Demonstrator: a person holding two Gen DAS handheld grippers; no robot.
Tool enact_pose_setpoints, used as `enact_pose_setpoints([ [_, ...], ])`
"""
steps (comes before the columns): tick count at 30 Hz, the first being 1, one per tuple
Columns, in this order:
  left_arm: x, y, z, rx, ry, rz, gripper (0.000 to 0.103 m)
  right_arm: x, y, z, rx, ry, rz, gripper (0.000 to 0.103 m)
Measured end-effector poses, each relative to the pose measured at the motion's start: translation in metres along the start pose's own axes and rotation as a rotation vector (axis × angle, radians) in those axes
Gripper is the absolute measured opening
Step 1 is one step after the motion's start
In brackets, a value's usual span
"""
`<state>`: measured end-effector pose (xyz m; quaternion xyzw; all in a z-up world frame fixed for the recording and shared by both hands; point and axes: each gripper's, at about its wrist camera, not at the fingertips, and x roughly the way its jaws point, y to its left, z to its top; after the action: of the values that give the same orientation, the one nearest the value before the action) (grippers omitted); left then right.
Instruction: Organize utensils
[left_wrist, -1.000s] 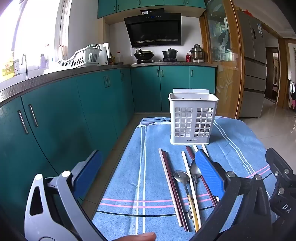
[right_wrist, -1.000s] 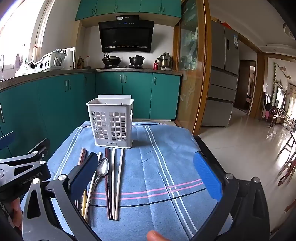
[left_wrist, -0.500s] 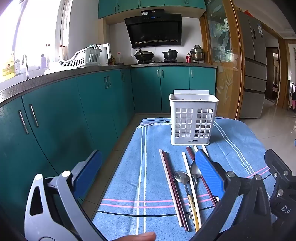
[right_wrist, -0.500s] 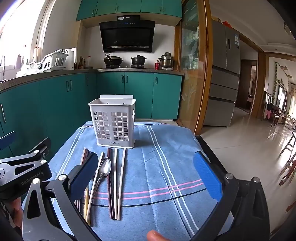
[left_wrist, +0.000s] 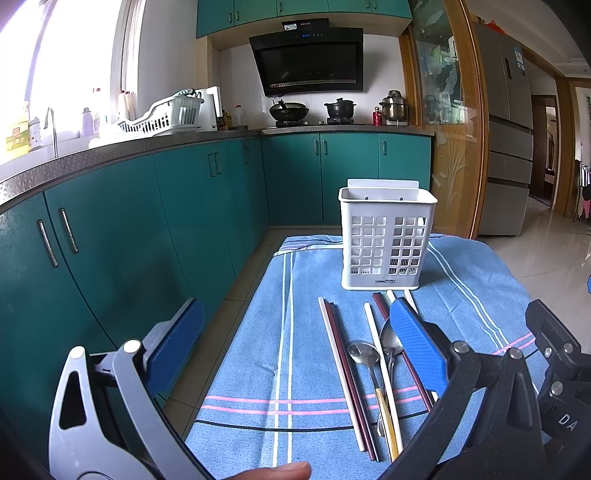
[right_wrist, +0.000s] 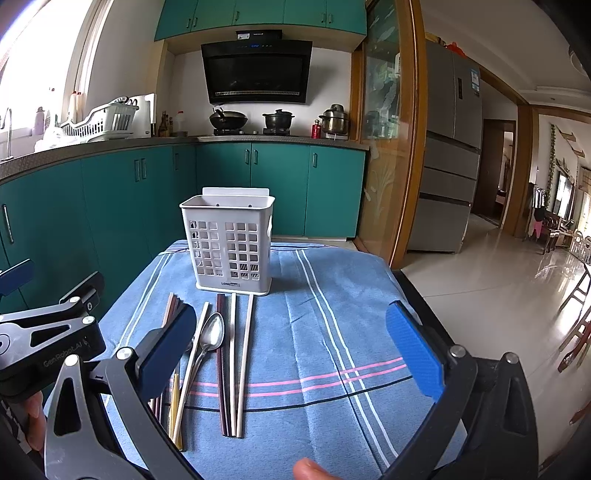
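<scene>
While level above the blue cloth (left_wrist: 258, 350), left hand-held gripper (left_wrist: 295, 332) and right hand-held gripper (right_wrist: 291, 343) wide apart, empty.

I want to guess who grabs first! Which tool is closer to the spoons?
Left, probably. The left tool has one pad right over the spoons; the right tool sits further right, its pad beside them. Both open.
</scene>
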<state>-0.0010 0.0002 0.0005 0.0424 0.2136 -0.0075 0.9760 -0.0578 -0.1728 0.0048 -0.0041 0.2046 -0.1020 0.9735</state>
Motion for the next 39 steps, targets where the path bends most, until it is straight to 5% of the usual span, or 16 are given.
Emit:
enact_pose_setpoints([
  [39, -0.0008, 0.0029, 0.0026, -0.001, 0.002, -0.006, 0.100, 0.0020, 0.0013, -0.0012, -0.003, 0.005, 0.004, 0.100],
])
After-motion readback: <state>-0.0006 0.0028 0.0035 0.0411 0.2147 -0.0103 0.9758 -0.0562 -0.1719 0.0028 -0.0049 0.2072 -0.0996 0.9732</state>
